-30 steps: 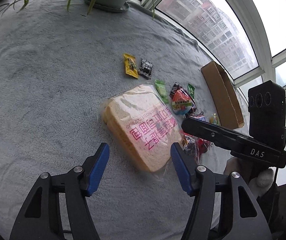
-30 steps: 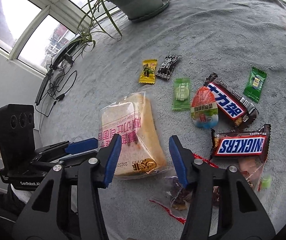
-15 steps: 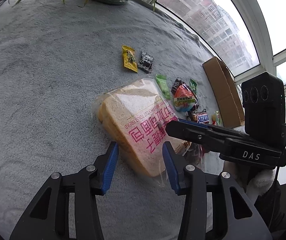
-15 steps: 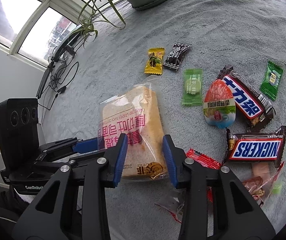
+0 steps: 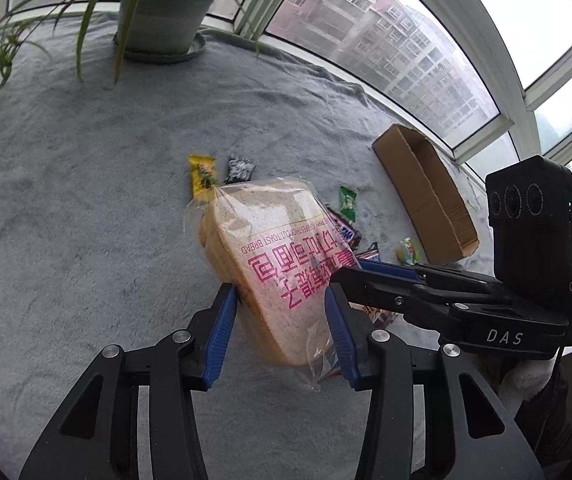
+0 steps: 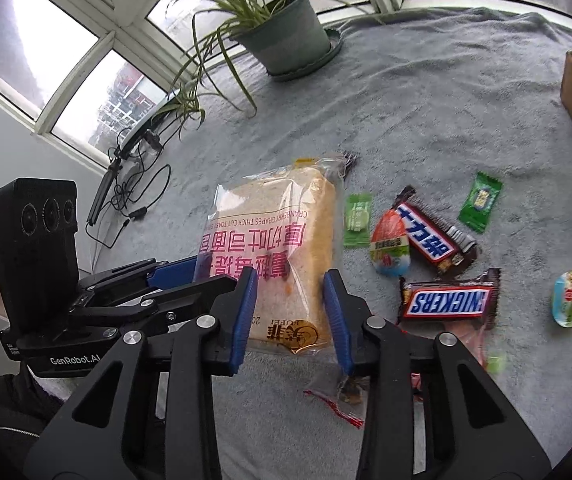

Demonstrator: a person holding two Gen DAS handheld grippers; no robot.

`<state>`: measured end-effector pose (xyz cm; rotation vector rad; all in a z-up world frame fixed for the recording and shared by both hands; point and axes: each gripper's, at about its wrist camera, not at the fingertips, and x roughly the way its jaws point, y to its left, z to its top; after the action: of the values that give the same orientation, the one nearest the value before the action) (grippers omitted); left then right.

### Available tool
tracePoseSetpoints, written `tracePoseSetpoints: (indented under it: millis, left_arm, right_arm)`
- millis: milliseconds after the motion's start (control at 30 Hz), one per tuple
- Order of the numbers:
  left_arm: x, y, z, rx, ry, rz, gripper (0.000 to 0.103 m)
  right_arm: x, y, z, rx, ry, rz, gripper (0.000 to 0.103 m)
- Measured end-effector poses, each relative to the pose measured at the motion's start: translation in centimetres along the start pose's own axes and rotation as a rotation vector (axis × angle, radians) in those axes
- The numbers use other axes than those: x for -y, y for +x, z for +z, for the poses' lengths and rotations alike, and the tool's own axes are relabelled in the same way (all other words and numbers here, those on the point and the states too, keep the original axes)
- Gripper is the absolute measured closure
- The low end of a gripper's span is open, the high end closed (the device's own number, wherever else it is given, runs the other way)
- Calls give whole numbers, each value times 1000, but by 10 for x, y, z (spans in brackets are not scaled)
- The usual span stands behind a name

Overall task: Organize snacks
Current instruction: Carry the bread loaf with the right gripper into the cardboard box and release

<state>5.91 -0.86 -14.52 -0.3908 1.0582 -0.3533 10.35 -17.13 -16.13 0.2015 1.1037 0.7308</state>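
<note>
Both the left gripper [image 5: 280, 328] and the right gripper [image 6: 289, 316] are clamped on the bagged toast bread [image 6: 274, 256], held tilted above the grey blanket [image 6: 425, 120]. Snickers bars [image 6: 447, 300] lie just right of the bread; the cardboard box [image 5: 425, 196] sits beyond.

Bread bag [image 6: 282, 256] left of candy bars [image 6: 447, 304]

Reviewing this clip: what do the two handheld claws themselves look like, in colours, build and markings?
Both look identical: the left claw and right claw have black skeletal frames with triangular cutouts, silver rivets and blue ribbed finger pads. Each carries a black box with three round lenses. The left one's base reads "GenRobot.AI"; the right one's reads "DAS". A white-gloved hand shows below the right one.
</note>
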Motion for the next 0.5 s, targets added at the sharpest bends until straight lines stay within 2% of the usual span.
tracePoseSetpoints:
  millis: [300, 500]
  left_arm:
    - [70, 16, 36, 26, 160, -81, 59]
    - [124, 39, 55, 26, 301, -128, 60]
  right_arm:
    - [28, -80, 4, 172, 43, -112, 67]
    - [69, -127, -5, 267, 129, -172, 67]
